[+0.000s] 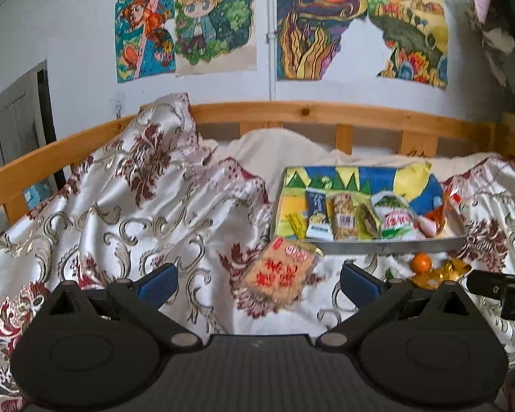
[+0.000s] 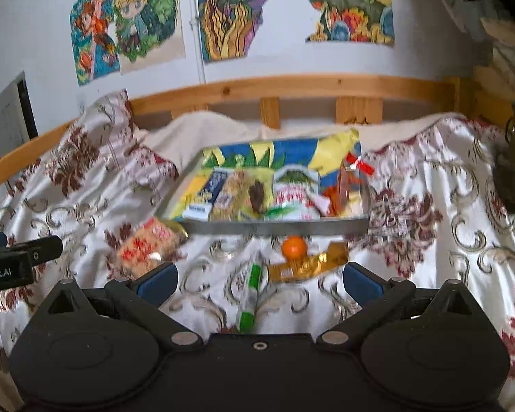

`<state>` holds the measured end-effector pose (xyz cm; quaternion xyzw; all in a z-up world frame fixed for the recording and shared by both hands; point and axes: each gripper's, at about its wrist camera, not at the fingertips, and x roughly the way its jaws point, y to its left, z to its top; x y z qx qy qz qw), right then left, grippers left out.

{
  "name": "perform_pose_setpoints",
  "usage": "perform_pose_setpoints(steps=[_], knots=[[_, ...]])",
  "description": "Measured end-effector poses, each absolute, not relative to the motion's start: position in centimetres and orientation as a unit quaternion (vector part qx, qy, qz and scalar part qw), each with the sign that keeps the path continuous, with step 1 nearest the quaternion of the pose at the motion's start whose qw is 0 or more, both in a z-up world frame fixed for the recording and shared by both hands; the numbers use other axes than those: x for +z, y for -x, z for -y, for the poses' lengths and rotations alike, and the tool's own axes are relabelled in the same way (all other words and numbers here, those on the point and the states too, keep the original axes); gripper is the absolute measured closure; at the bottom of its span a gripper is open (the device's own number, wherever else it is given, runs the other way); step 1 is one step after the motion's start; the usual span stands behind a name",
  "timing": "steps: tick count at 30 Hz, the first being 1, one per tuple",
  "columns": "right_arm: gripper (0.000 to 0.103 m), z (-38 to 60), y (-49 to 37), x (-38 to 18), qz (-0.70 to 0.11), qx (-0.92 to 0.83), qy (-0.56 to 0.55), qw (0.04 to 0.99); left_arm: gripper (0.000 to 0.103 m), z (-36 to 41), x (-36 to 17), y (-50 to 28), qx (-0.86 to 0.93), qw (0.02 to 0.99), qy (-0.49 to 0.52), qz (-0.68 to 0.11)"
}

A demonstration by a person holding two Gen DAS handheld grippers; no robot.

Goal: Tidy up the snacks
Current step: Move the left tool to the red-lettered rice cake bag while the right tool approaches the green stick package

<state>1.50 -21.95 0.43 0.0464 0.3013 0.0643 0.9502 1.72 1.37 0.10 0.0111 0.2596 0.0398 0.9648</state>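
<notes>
A grey tray point(image 1: 388, 245) lined with a colourful sheet holds several snack packets on the bedspread; it also shows in the right wrist view point(image 2: 278, 228). A cracker packet with red print point(image 1: 279, 273) lies in front of the tray's left end, just ahead of my open, empty left gripper point(image 1: 259, 281); it also shows in the right wrist view point(image 2: 147, 245). My right gripper point(image 2: 261, 283) is open and empty over a green-and-white stick packet point(image 2: 250, 297). An orange ball point(image 2: 293, 247) and a gold wrapper point(image 2: 309, 264) lie just beyond it.
A patterned cream and maroon bedspread point(image 1: 137, 223) covers the bed in rumpled folds. A wooden bed rail point(image 1: 326, 111) runs behind the tray. Drawings hang on the wall point(image 1: 216, 20). The right gripper's body point(image 1: 501, 290) shows at the left wrist view's right edge.
</notes>
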Motion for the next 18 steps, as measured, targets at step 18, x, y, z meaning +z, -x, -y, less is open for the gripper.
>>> perform_pose_setpoints(steps=[18], knots=[[0.001,21.2,-2.4,-1.1,-0.362,0.061,-0.051,0.929,0.000,-1.5,-1.1,-3.1,0.043,0.948,-0.017,-0.316]])
